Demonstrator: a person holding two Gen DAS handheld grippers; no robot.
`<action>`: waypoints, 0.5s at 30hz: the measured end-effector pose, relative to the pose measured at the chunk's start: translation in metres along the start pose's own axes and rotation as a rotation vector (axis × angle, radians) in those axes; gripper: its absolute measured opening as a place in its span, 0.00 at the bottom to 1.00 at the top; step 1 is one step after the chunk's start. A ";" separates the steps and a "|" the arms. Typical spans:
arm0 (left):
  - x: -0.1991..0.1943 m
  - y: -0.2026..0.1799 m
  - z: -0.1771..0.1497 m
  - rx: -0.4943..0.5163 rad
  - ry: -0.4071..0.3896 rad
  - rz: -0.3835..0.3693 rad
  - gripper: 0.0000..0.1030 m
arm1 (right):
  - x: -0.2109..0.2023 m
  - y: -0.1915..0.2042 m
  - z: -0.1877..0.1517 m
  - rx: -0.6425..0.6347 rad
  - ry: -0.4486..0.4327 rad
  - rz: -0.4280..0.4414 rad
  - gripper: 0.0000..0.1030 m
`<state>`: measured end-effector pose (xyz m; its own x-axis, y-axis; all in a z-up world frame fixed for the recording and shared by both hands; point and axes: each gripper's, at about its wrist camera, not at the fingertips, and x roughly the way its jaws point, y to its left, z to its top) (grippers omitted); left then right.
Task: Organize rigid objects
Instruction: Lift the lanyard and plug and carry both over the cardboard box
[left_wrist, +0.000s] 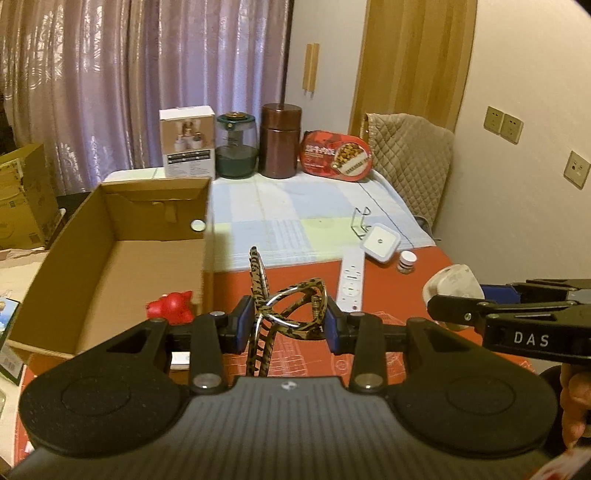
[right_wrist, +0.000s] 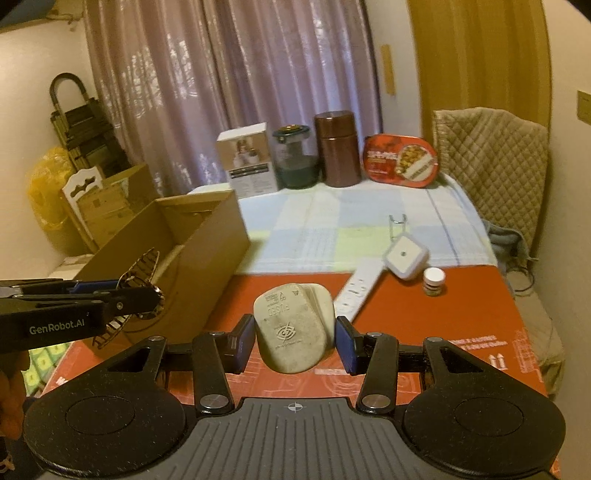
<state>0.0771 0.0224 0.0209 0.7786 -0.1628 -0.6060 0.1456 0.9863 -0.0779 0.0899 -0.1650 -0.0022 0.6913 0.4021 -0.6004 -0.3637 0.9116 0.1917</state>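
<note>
My left gripper (left_wrist: 290, 325) is shut on a leopard-print hair claw clip (left_wrist: 291, 306), held above the red table top just right of the open cardboard box (left_wrist: 110, 266). A red toy (left_wrist: 171, 308) lies inside the box near its front right corner. My right gripper (right_wrist: 295, 338) is shut on a worn white plug (right_wrist: 290, 332), also lifted over the red surface. In the right wrist view the left gripper (right_wrist: 155, 295) with the hair clip (right_wrist: 142, 275) hangs beside the cardboard box (right_wrist: 207, 251). In the left wrist view the right gripper (left_wrist: 439, 306) shows at the right with the plug (left_wrist: 452, 282).
On the table lie a white power strip (left_wrist: 351, 280), a square white night light (left_wrist: 380, 242), a small white-capped jar (left_wrist: 407, 261) and a clear stand (left_wrist: 361, 220). At the far edge stand a white carton (left_wrist: 188, 142), a glass jar (left_wrist: 235, 146), a brown canister (left_wrist: 280, 140) and a red food tray (left_wrist: 335, 155).
</note>
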 end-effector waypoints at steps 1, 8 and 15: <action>-0.001 0.004 0.001 0.000 -0.001 0.004 0.33 | 0.002 0.003 0.001 -0.002 0.001 0.006 0.42; -0.012 0.045 0.010 -0.005 -0.008 0.045 0.33 | 0.025 0.036 0.008 -0.038 0.028 0.077 0.42; -0.013 0.101 0.026 0.013 0.004 0.108 0.33 | 0.057 0.078 0.030 -0.083 0.045 0.175 0.42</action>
<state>0.0977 0.1230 0.0414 0.7875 -0.0553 -0.6138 0.0689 0.9976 -0.0015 0.1194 -0.0684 0.0023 0.5847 0.5477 -0.5984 -0.5274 0.8172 0.2327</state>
